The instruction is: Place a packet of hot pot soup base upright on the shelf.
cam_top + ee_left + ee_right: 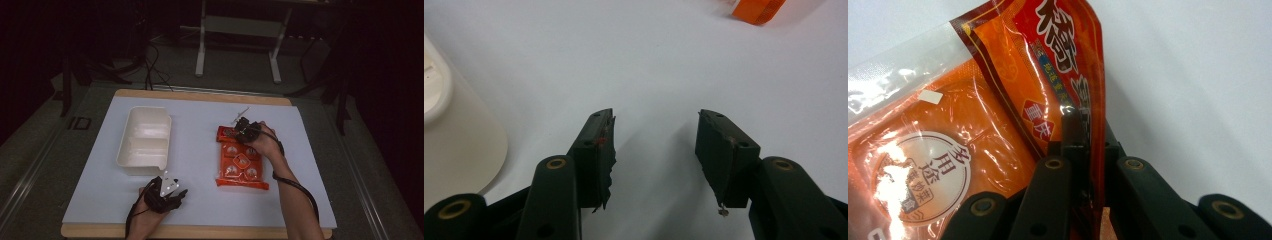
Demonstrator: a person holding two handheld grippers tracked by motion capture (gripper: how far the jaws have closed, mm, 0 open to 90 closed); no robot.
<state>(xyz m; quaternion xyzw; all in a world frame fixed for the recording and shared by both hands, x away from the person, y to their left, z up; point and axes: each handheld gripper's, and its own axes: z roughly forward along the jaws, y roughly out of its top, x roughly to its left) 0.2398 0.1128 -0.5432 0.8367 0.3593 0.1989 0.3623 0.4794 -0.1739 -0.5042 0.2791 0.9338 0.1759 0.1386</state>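
Left tool (pixel 656 145) agape; right tool (pixel 1087 150) clamped, arm outstretched.

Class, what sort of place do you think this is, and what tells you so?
Probably a lab or recording workspace: a lit white table in a dark room, cables on the floor, a metal stand behind.

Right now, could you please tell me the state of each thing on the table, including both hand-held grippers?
Left hand-held gripper: open, holding nothing, low over the table near its front edge.
Right hand-held gripper: shut on the far edge of the orange packet.
Orange packet: sealed, lying mostly flat, pinched edge raised.
White container: upright, open, empty.
Table: bare between the container and the packet.
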